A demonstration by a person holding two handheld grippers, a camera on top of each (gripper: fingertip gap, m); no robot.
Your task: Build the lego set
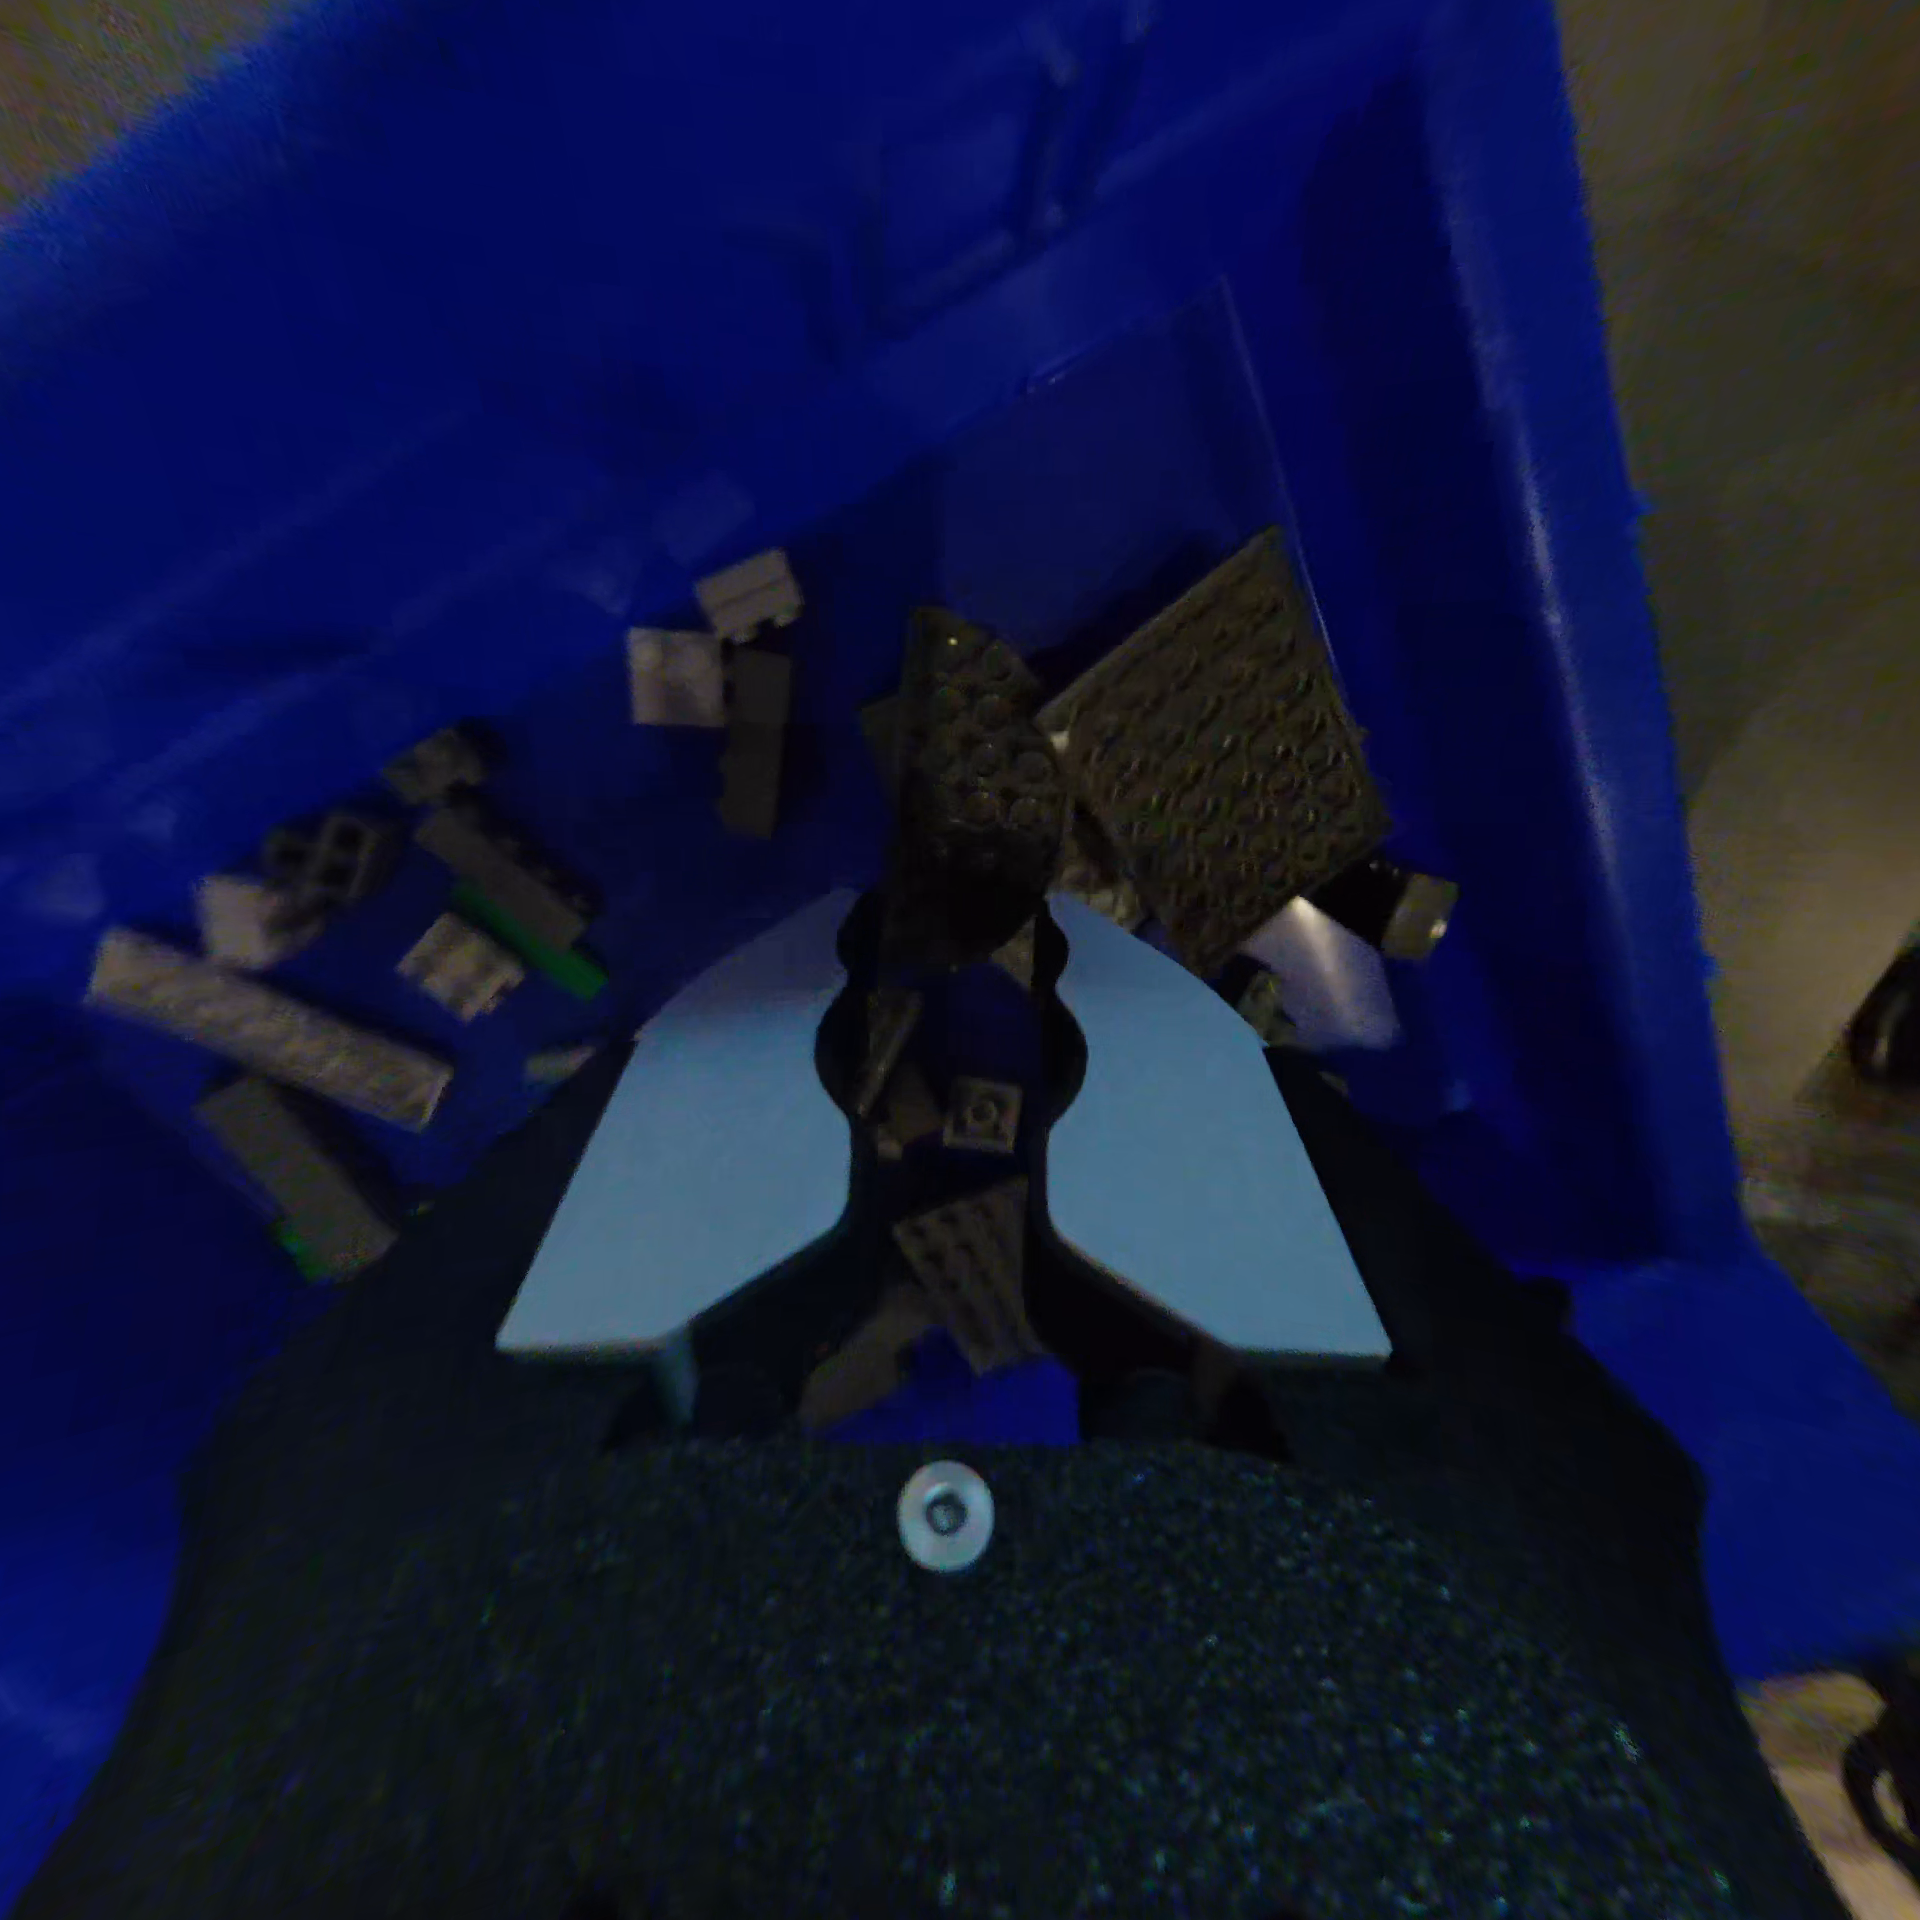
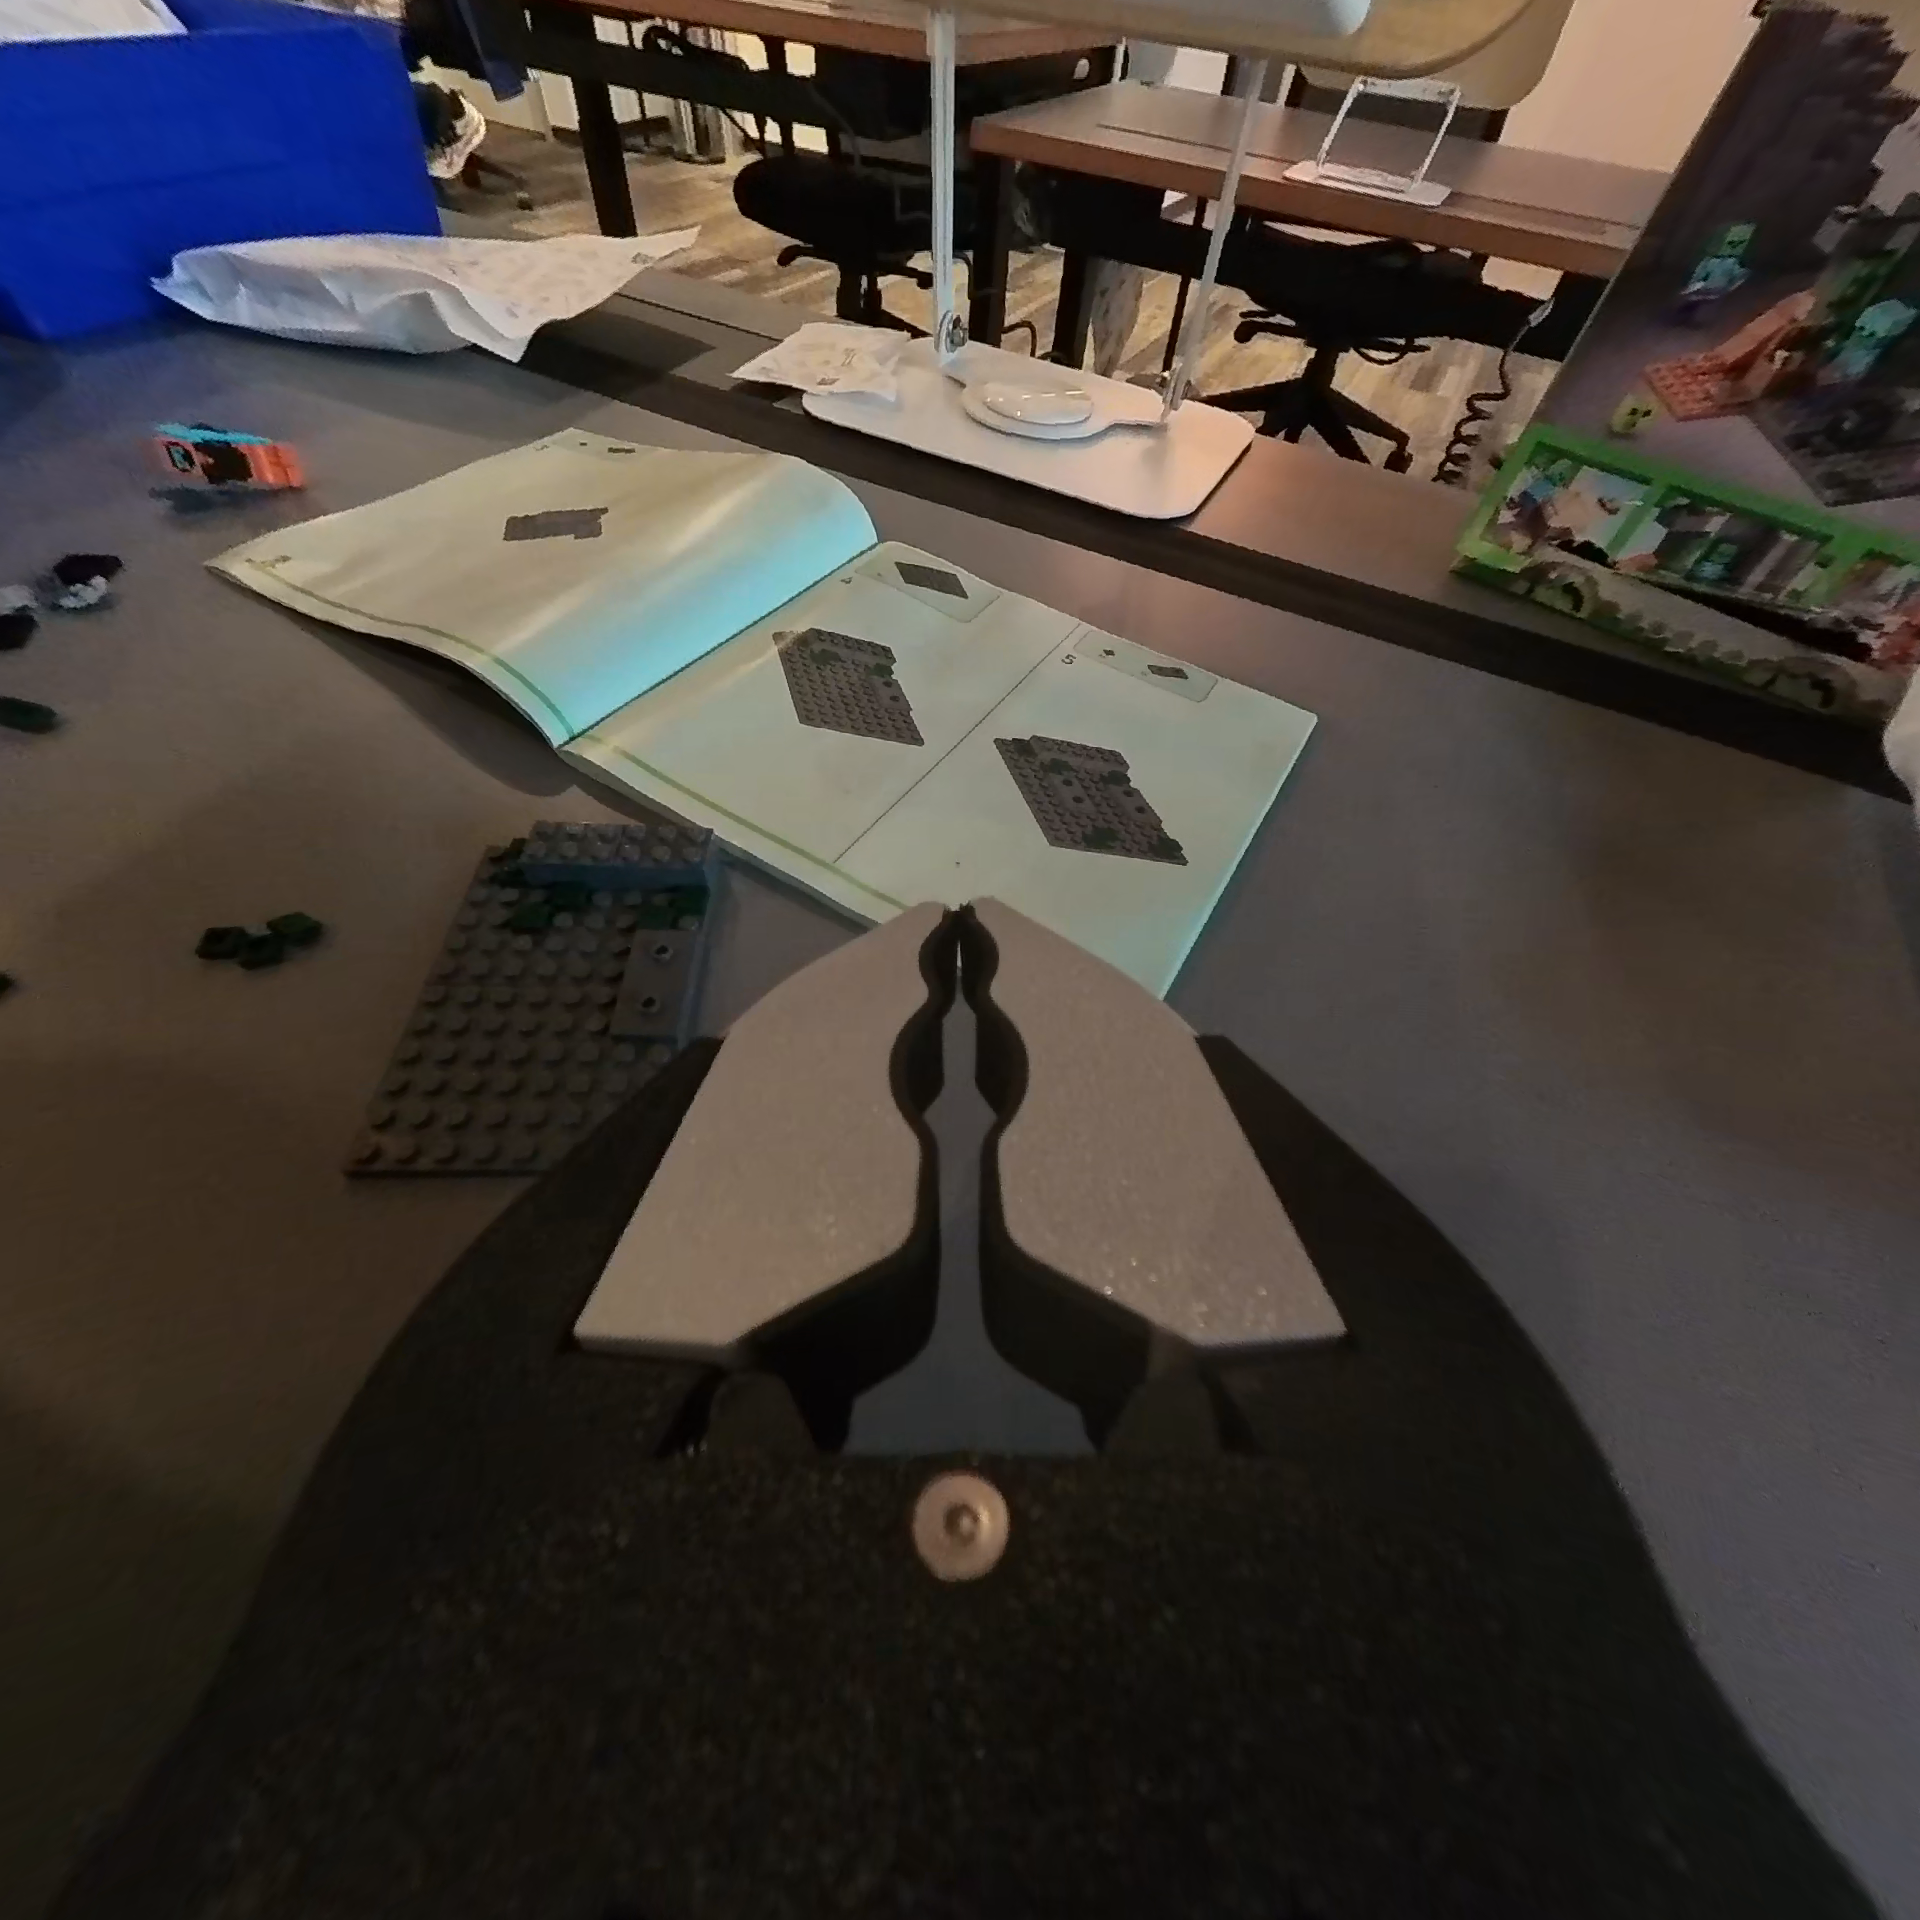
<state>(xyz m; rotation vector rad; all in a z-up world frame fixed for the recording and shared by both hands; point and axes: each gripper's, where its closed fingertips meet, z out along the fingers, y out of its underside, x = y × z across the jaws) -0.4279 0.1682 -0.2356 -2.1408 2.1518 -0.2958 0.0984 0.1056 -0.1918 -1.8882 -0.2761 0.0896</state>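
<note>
In the left wrist view my left gripper (image 1: 951, 925) is down inside a blue bin (image 1: 520, 364). It is shut on a dark studded plate (image 1: 977, 769) that stands up between the fingertips. A larger dark square plate (image 1: 1216, 758) leans against the bin wall just to the right. Several loose grey bricks (image 1: 270, 1029) lie on the bin floor to the left. In the right wrist view my right gripper (image 2: 958, 914) is shut and empty above the grey table. It is just right of a dark grey baseplate (image 2: 520, 1018) with a few bricks on its far end.
An open instruction booklet (image 2: 831, 707) lies ahead of the right gripper. Small dark green pieces (image 2: 260, 940) and an orange and teal build (image 2: 223, 457) sit at the left. The blue bin (image 2: 197, 156) and a white bag (image 2: 416, 281) are far left, a lamp base (image 2: 1039, 436) behind, the set's box (image 2: 1714, 582) right. My right fingertips sit around 55 cm from my left ones.
</note>
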